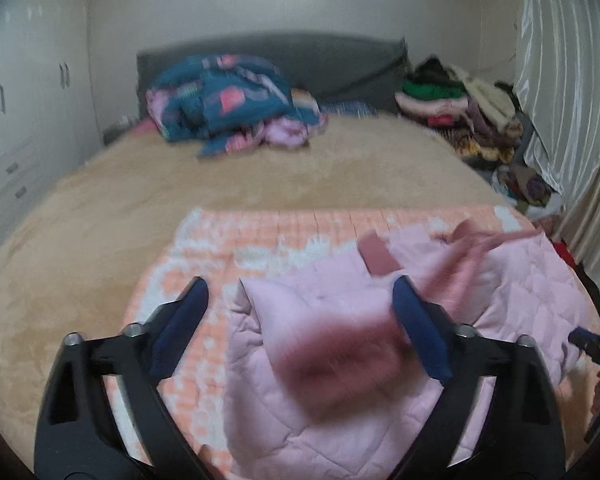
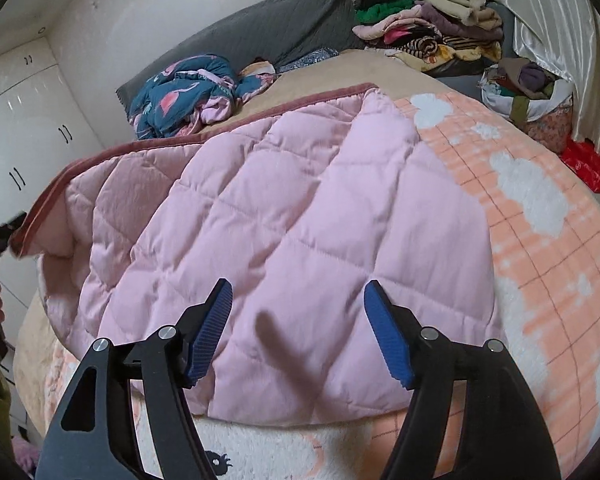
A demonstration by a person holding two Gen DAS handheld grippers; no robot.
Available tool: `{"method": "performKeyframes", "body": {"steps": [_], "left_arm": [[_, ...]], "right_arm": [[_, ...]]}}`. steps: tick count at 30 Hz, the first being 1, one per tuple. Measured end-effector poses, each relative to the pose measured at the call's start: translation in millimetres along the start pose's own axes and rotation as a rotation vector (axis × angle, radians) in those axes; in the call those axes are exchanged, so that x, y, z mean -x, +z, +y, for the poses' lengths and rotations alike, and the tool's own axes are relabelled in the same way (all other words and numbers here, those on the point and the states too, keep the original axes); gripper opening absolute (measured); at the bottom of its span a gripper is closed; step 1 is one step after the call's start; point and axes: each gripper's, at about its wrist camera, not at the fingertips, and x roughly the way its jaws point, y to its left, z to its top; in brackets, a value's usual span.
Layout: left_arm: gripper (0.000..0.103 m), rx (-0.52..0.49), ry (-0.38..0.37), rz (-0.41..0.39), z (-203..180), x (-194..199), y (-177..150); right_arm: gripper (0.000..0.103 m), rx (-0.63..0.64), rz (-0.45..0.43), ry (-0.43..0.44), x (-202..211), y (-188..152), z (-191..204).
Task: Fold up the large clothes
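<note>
Left wrist view: left hand-held gripper (image 1: 300,304) stands wide open, lower centre of frame, with a blurred fold of the pink quilted garment (image 1: 340,360) between its fingers but not pinched. The blur hides whether the right pad touches cloth, probably just brushing it. Right wrist view: right hand-held gripper (image 2: 298,312) also open, nothing clamped, hovering low over the garment's near edge at bottom centre.

The garment lies on an orange checked blanket (image 2: 540,240), spread over the tan bed (image 1: 140,200), in the lower half of both frames. Its dark pink trim (image 2: 140,144) runs along the far edge, upper left in the right wrist view.

Step in hand, as I judge it: a fold just laid down, both grippers released. To do it well: check that the edges line up, flatten the bulged left corner, then regrip at two corners of one edge so the next fold comes over square. Pinch only the top layer and keep off the blanket below.

Containers: a bag or basket (image 2: 540,100) at upper right of the right wrist view, stuffed with mixed clothes. Beside it a loose clothes pile (image 2: 428,20) sits by the headboard, in no container. White wardrobe (image 1: 20,100) at left, doors shut, contents hidden.
</note>
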Motion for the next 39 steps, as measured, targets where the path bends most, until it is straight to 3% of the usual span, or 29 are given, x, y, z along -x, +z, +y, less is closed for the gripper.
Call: {"method": "performKeyframes", "body": {"steps": [8, 20, 30, 33, 35, 39], "left_arm": [[0.094, -0.043, -0.010, -0.027, -15.6, 29.4, -1.6], [0.094, -0.092, 0.044, 0.037, -20.6, 31.6, -38.1], [0.094, -0.098, 0.081, 0.114, -7.7, 8.2, -71.5], [0.094, -0.063, 0.108, 0.182, 11.3, -14.9, -93.6], [0.094, 0.005, 0.075, 0.228, 27.6, -28.2, -107.6], [0.094, 0.148, -0.061, 0.312, 51.0, -56.7, -132.0]], "right_arm": [[0.074, 0.010, -0.057, -0.004, 29.8, 2.8, 1.7], [0.085, 0.053, -0.146, -0.054, 74.6, 11.5, -6.7], [0.087, 0.073, -0.135, -0.126, 61.7, 9.6, -19.2], [0.087, 0.105, -0.103, -0.175, 44.2, 9.0, -23.8], [0.087, 0.121, -0.080, -0.212, 30.3, 7.9, -29.4], [0.087, 0.099, -0.049, -0.219, 6.6, 9.0, -43.5]]}}
